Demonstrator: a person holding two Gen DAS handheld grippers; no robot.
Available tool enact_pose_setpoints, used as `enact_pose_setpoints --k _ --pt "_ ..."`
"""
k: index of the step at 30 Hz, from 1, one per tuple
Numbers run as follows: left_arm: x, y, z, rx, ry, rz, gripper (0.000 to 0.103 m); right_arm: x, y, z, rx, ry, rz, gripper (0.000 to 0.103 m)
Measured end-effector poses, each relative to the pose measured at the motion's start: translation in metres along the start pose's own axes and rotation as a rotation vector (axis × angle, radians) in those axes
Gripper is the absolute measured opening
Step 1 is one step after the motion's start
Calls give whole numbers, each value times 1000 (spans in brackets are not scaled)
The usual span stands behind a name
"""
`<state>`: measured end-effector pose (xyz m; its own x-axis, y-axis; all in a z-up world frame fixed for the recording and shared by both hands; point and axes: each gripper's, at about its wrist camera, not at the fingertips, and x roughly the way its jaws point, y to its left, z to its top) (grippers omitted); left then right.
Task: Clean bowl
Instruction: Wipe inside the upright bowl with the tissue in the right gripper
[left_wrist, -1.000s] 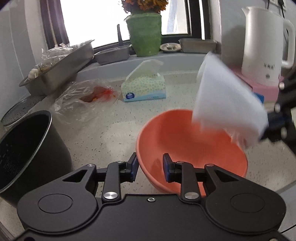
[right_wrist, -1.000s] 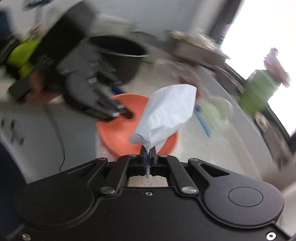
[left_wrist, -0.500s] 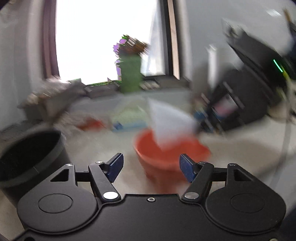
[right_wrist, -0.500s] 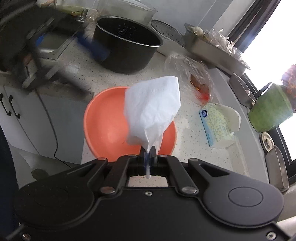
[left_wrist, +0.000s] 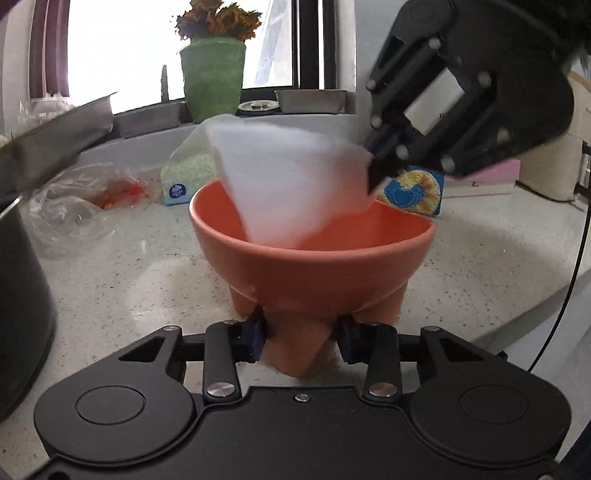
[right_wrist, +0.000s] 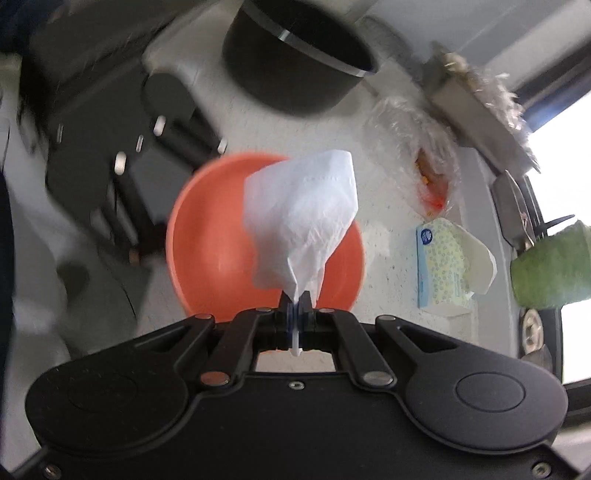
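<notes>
An orange bowl (left_wrist: 314, 269) stands on the speckled counter; it also shows from above in the right wrist view (right_wrist: 207, 243). My left gripper (left_wrist: 301, 338) is low at the counter, its two blue pads against the bowl's foot on either side, shut on it. My right gripper (right_wrist: 295, 317) is shut on a white tissue (right_wrist: 303, 218) and hangs it over the bowl. In the left wrist view the right gripper (left_wrist: 373, 162) comes in from the upper right with the tissue (left_wrist: 291, 184) reaching down into the bowl.
A black pot (right_wrist: 295, 62) stands beyond the bowl. A tissue box (right_wrist: 443, 266), a plastic bag with orange scraps (left_wrist: 85, 199), a sponge (left_wrist: 413, 192), a green vase (left_wrist: 214, 77) and steel trays (left_wrist: 55, 136) surround it. The counter edge (left_wrist: 517, 325) runs at the right.
My left gripper has dropped to counter level and closed from wide open onto the bowl's foot. My right gripper has brought the tissue down over the bowl.
</notes>
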<state>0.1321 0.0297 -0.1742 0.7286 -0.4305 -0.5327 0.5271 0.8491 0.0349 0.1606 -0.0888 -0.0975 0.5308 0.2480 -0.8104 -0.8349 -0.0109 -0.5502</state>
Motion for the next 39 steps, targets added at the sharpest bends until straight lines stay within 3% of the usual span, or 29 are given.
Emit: enact_pose_setpoints --k 2,3,9,15,23,31,39 --pt "1 0 1 7 8 -4 37 2 7 -1 -119 31 4 1" --pt "-2 0 0 6 9 -5 37 0 11 4 -190 40 67 1" --pt "-5 -1 -2 7 11 -2 38 -4 38 35 -447 -3 146 1" --pt "-5 -2 0 14 15 -2 38 17 13 64 -384 -35 84 1" --pt "-6 0 -1 18 8 -11 38 20 -24 33 -274 64 52 1" --pt "-5 3 -1 22 12 -19 38 -17 23 -3 -414 87 119 1" --pt "-6 3 -1 41 25 -5 38 -33 46 5 -452 48 163 2"
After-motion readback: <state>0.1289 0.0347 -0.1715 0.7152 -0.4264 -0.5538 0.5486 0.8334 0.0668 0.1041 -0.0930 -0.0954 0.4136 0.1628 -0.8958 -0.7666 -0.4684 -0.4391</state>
